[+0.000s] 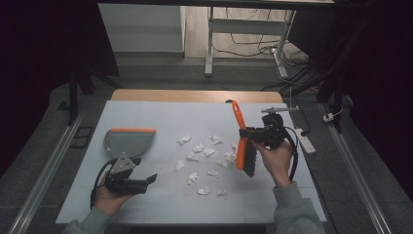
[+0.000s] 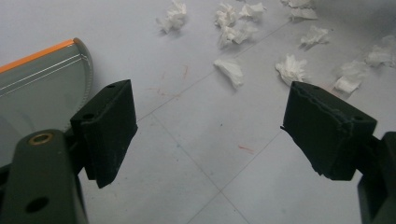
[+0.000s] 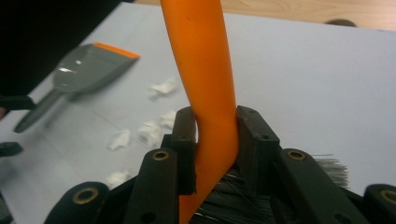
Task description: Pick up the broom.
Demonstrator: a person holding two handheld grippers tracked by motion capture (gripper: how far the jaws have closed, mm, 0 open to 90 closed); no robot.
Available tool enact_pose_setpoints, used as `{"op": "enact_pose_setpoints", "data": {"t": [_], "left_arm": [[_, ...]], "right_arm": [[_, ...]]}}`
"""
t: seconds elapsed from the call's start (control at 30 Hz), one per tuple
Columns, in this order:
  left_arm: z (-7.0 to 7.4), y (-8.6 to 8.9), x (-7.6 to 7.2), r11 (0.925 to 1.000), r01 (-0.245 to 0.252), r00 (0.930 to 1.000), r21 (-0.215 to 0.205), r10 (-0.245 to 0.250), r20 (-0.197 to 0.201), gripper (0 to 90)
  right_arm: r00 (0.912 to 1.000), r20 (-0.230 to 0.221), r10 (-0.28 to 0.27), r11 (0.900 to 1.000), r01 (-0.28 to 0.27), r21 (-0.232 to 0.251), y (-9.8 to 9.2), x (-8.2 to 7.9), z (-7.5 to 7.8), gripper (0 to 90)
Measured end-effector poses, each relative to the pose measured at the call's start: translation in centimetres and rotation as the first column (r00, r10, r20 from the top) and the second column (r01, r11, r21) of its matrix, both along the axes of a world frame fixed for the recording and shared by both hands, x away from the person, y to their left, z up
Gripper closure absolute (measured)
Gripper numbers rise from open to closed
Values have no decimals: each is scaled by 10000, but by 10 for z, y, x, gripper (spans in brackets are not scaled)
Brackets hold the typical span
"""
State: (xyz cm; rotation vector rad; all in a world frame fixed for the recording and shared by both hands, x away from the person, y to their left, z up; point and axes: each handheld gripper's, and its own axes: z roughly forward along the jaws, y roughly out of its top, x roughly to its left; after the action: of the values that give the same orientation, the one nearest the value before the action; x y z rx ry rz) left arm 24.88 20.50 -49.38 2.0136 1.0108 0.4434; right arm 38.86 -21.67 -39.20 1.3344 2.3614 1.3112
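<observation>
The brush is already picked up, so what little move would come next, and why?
Probably the left gripper should close on the dustpan handle. Its jaws stand open and empty beside the pan, while the right gripper already clamps the brush over the paper scraps, and sweeping needs a steadied pan.

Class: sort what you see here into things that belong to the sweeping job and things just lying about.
Belongs to the job:
brush in right gripper
dustpan
paper scraps
left gripper, open

Just lying about:
power strip
floor cables
</observation>
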Motion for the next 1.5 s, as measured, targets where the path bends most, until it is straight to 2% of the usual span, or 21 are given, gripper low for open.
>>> {"op": "enact_pose_setpoints", "data": {"t": [0.17,0.2,0.23,0.47,0.73,0.77,0.8,0.83,0.9,1.13,1.33,1.5], "left_arm": [[-1,-1,0,10000,-10,10000,-23,10,4,184],[-1,-1,0,10000,-9,10000,-11,9,7,184],[-1,-1,0,10000,-7,10000,-21,8,13,184],[1,-9,2,10000,11,9999,-64,-11,115,186],[10,-38,4,9987,488,9971,-133,-479,589,185],[12,-43,5,9983,554,9963,-170,-542,662,185],[13,-46,5,9980,608,9959,-186,-594,680,185],[14,-50,6,9974,696,9952,-207,-679,711,186],[16,-58,6,9963,832,9937,-232,-812,776,187],[19,-83,10,9918,1256,9885,-222,-1232,879,189],[19,-107,15,9880,1517,9844,-285,-1484,943,196],[16,-124,23,9886,1472,9843,-328,-1432,1031,202]], "right_arm": [[9996,138,236,9995,-238,207,16,-6,0,697],[9996,137,236,9993,-240,291,18,-6,-1,697],[9994,111,328,9978,-334,568,21,-7,-2,697],[9989,272,374,9973,-391,628,31,-8,-6,697],[9990,327,302,9926,-338,1168,41,-10,-14,696],[9990,370,231,9898,-281,1397,42,-12,-15,697],[9990,370,231,9898,-281,1397,42,-12,-15,697],[9991,400,140,9864,-203,1633,43,-13,-16,697],[9991,425,18,9836,-94,1803,44,-14,-17,696],[9983,491,-302,9825,206,1852,46,-14,-23,696],[9959,441,-793,9717,674,2266,48,-14,-33,697],[9945,461,-942,9610,788,2651,53,-17,-39,696]]}}
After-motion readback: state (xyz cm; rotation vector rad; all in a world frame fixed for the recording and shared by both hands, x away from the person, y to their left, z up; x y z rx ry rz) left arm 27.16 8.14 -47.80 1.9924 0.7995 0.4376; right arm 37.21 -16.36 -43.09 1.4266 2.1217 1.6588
